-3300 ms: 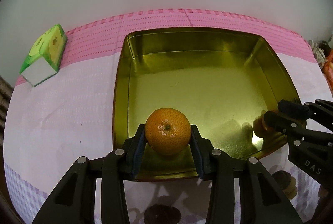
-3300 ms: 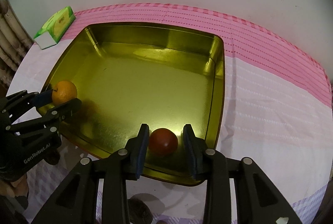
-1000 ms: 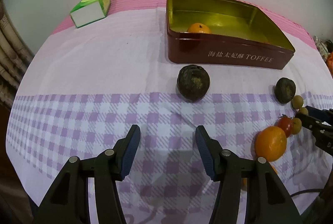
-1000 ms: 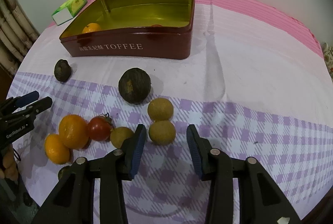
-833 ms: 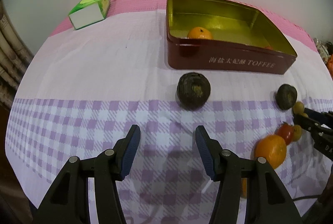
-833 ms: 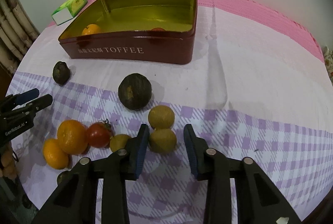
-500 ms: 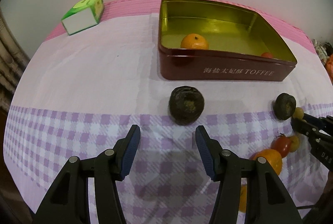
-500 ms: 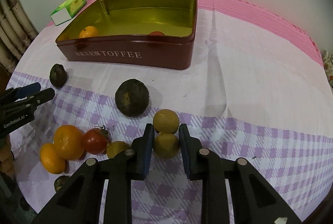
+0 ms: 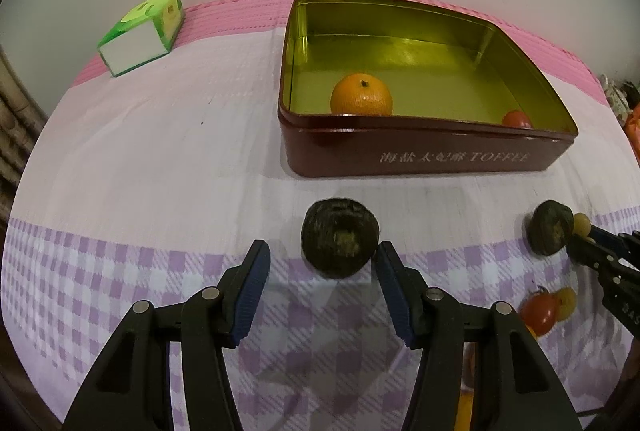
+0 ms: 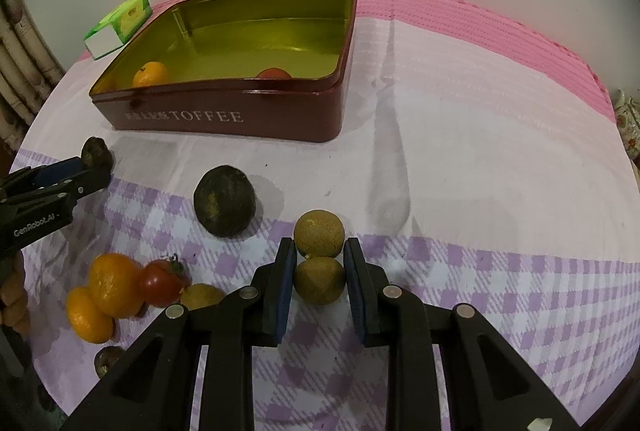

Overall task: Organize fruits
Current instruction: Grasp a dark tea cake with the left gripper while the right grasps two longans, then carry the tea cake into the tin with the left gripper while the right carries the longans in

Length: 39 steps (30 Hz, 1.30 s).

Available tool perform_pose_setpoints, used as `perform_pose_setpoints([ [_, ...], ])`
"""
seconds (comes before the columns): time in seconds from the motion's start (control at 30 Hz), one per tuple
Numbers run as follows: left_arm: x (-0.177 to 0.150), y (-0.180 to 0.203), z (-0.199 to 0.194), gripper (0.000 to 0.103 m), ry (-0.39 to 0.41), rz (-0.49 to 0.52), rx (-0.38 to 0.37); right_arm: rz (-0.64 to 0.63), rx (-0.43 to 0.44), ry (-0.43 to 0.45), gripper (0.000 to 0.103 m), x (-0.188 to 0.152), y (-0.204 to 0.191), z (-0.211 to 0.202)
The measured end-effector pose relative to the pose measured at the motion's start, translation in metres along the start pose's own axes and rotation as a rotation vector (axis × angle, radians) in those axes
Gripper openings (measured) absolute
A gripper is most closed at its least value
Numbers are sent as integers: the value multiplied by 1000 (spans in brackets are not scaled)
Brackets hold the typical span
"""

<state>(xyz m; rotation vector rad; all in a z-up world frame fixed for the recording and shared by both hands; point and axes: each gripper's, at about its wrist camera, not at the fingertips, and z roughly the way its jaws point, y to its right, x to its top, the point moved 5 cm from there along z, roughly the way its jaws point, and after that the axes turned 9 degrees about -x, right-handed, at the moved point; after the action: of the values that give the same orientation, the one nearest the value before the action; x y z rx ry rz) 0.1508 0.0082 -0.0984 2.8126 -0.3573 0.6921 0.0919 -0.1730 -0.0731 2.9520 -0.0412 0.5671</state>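
Note:
My right gripper [image 10: 320, 267] is shut on a yellow-brown round fruit [image 10: 320, 281] on the checked cloth, and a second one [image 10: 319, 233] touches it just beyond. My left gripper [image 9: 322, 271] is open. A dark round fruit [image 9: 340, 245] lies between its fingertips, close to the right finger, with a gap on the left. The maroon toffee tin [image 9: 420, 155] stands behind, holding an orange [image 9: 361, 95] and a tomato [image 9: 516, 119]. The tin [image 10: 240, 119] also shows in the right wrist view.
Another dark fruit [image 10: 225, 206] lies left of my right gripper. Two oranges [image 10: 114, 283], a tomato [image 10: 162, 282], a yellow-brown fruit [image 10: 200, 295] and a small dark one [image 10: 108, 359] cluster at the lower left. A green tissue box [image 9: 144, 31] sits at the far left.
My right gripper went down around the yellow-brown fruit and closed on it. My left gripper moved forward until the dark fruit came between its open fingers.

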Motion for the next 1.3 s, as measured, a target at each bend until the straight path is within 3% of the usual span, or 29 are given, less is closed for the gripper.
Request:
perform_pose_setpoints([
  [0.2,4,-2,6,55,1,-3,-15,0,-5,-2,23,3,-1,2],
  [0.43,5,3,6,40,6,7,-30,-2,-11,-3,23,3,-1,1],
  [0.97,4,18,-3,38,20,34,-57,-5,-4,1,23,3,-4,-5],
  [1.3,11,31,-21,38,43,40,-90,-2,22,56,23,14,-5,-29],
])
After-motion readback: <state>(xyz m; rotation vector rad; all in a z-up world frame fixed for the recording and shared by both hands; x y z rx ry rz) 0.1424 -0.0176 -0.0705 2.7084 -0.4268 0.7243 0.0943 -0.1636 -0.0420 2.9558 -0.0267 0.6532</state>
